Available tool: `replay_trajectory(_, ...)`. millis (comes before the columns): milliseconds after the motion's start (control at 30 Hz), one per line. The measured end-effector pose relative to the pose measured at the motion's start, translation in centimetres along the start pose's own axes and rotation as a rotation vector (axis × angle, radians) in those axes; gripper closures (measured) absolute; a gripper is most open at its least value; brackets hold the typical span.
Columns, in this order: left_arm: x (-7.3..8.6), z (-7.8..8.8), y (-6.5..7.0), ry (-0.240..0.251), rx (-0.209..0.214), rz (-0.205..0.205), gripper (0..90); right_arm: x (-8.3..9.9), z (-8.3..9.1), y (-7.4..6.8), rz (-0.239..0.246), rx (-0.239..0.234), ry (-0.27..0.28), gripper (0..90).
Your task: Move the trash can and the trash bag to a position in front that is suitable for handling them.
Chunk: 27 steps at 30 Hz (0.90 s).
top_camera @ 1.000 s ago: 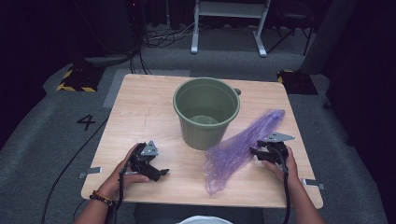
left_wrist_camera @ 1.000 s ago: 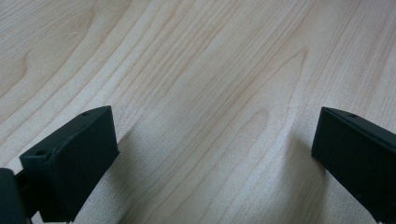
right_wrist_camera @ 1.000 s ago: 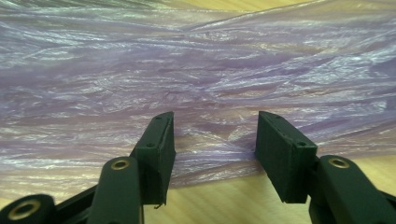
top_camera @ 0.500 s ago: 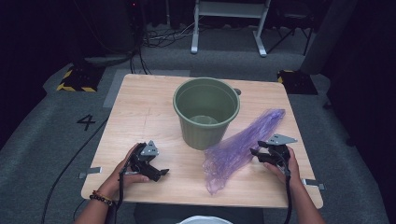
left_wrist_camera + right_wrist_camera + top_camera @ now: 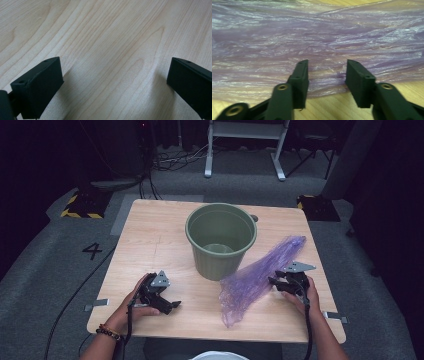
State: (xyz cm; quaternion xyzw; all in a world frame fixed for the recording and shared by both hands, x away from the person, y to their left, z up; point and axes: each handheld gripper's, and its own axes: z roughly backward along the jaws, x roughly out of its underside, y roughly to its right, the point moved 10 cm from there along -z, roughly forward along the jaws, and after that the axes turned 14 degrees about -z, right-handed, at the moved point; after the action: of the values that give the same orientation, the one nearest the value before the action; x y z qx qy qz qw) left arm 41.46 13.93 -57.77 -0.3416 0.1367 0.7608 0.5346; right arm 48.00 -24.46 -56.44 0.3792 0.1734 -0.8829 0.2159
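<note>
A crumpled purple plastic bag (image 5: 255, 280) lies stretched across the right side of the wooden table (image 5: 150, 240), from the far right edge toward the front. My right gripper (image 5: 273, 283) rests at the bag's right edge, open, and in the right gripper view (image 5: 327, 72) the bag (image 5: 317, 37) has its near edge between the jaws. A green bucket (image 5: 220, 240) stands upright at the table's middle, just left of the bag. My left gripper (image 5: 172, 304) lies open on bare wood at the front left, with nothing between its wide-set jaws (image 5: 112, 85).
Bare table surface (image 5: 105, 37) lies between the left gripper and the bucket. A white round object (image 5: 220, 355) shows at the bottom edge, below the table. Cables and a metal frame (image 5: 245, 135) stand on the grey floor behind the table.
The right gripper has shifted very slightly along the bag's edge. The left gripper, the bucket and the bag have stayed where they were.
</note>
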Motion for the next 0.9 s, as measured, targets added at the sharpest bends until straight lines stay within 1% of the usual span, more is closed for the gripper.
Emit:
replay_trajectory(33, 0.0, 0.0, 0.0, 0.000, 0.000, 0.000, 0.1, 0.0, 0.1, 0.0, 0.000, -0.006, 0.003, 49.5)
replay_trajectory(100, 0.0, 0.0, 0.0, 0.000, -0.001, -0.001, 0.1, -0.1, 0.6, -0.5, 0.006, -0.054, 0.032, 45.2)
replay_trajectory(167, 0.0, 0.0, 0.0, -0.001, -0.001, -0.001, 0.1, -0.3, 0.9, -0.8, -0.011, -0.072, 0.045, 39.6)
replay_trajectory(233, 0.0, 0.0, 0.0, 0.000, 0.000, 0.000, 0.1, -0.2, 0.8, -1.2, -0.008, -0.088, 0.037, 39.8)
replay_trajectory(300, 0.0, 0.0, 0.0, 0.000, 0.000, 0.000, 0.1, -0.1, 0.6, -1.3, -0.003, -0.083, 0.032, 40.5)
replay_trajectory(333, 0.0, 0.0, 0.0, 0.000, 0.000, 0.000, 0.1, 0.0, 0.1, -2.1, 0.015, -0.105, 0.010, 44.6)
replay_trajectory(400, 0.0, 0.0, 0.0, 0.000, 0.000, -0.001, 0.1, 0.3, -0.3, -2.5, 0.033, -0.093, -0.017, 47.7)
replay_trajectory(433, 0.0, 0.0, 0.0, 0.001, 0.000, 0.000, 0.1, 0.3, -0.5, -2.9, 0.043, -0.103, -0.019, 50.6)
replay_trajectory(467, 0.0, 0.0, 0.0, 0.001, 0.001, 0.000, 0.1, 0.3, -0.5, -3.2, 0.045, -0.114, -0.023, 50.9)
replay_trajectory(567, 0.0, 0.0, 0.0, 0.002, 0.000, 0.001, 0.2, 0.4, -0.7, -3.9, 0.056, -0.127, -0.026, 51.9)
replay_trajectory(600, 0.0, 0.0, 0.0, 0.002, 0.000, 0.001, 0.2, 0.4, -0.7, -3.9, 0.056, -0.127, -0.026, 51.9)
replay_trajectory(633, 0.0, 0.0, 0.0, 0.002, 0.001, -0.001, 0.2, 0.5, -0.7, -4.6, 0.062, -0.134, -0.029, 52.7)
replay_trajectory(733, 0.0, 0.0, 0.0, 0.002, 0.002, -0.001, 0.3, 0.6, -0.8, -5.4, 0.067, -0.140, -0.033, 52.7)
replay_trajectory(800, 0.0, 0.0, 0.0, 0.002, 0.002, -0.002, 0.3, 0.7, -0.9, -6.3, 0.079, -0.156, -0.036, 52.7)
replay_trajectory(833, 0.0, 0.0, 0.0, 0.002, 0.002, -0.002, 0.3, 0.7, -0.9, -6.3, 0.079, -0.156, -0.036, 52.7)
replay_trajectory(867, 0.0, 0.0, 0.0, 0.003, 0.002, -0.002, 0.3, 0.7, -1.0, -7.4, 0.089, -0.169, -0.040, 52.7)
replay_trajectory(900, 0.0, 0.0, 0.0, 0.003, 0.003, -0.002, 0.3, 0.8, -1.1, -8.0, 0.100, -0.180, -0.043, 52.7)
